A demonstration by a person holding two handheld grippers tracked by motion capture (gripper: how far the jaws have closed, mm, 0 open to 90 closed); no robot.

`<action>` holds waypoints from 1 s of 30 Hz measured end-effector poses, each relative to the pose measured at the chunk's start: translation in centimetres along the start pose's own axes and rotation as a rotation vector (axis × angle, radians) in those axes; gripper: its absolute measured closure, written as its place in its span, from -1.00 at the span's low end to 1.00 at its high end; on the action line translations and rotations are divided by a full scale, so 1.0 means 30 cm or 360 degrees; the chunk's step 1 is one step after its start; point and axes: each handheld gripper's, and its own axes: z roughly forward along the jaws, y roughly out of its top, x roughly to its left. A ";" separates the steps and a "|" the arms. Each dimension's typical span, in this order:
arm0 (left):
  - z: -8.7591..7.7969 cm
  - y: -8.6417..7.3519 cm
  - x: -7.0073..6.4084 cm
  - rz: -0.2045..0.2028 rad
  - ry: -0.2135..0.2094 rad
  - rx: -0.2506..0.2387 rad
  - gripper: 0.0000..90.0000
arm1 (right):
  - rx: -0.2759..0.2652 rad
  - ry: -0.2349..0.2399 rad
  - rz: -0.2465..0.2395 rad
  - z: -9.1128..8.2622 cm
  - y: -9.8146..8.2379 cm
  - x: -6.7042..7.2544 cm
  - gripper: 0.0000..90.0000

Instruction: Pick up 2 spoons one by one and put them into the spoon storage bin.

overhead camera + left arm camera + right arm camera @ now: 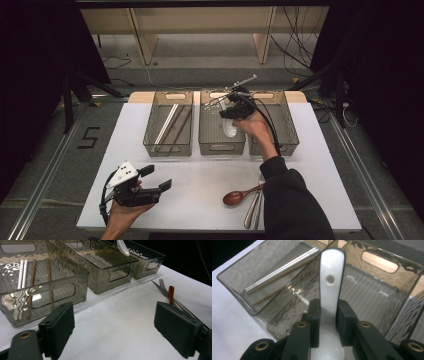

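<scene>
My right gripper (231, 114) hangs over the middle smoked-plastic bin (221, 145) and is shut on a white ceramic spoon (331, 287), both pads pressing its handle. The spoon's bowl (229, 128) shows pale below the gripper, and in the left gripper view the white spoon (123, 247) pokes above the middle bin (105, 267). My left gripper (152, 177) rests low at the front left of the white table, jaws wide apart with nothing between them. The left bin (168, 125) holds white and brown chopsticks (27, 275).
A brown wooden spoon (237, 196) and metal cutlery (254, 207) lie at the table's front right, beside my right sleeve. Forks (165, 288) show there in the left gripper view. A third bin (285, 125) stands at the right. Cables and a wooden shelf lie beyond the table.
</scene>
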 end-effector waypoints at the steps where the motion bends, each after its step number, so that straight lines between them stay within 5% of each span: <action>1: -0.001 0.000 0.000 0.0000 -0.0001 0.0002 -0.64 | 0.0004 0.0003 -0.0003 0.005 -0.001 0.001 0.67; 30: -0.002 0.001 -0.003 0.0002 -0.0005 -0.0007 -0.64 | 0.0057 0.0005 0.0062 0.084 -0.071 -0.024 0.66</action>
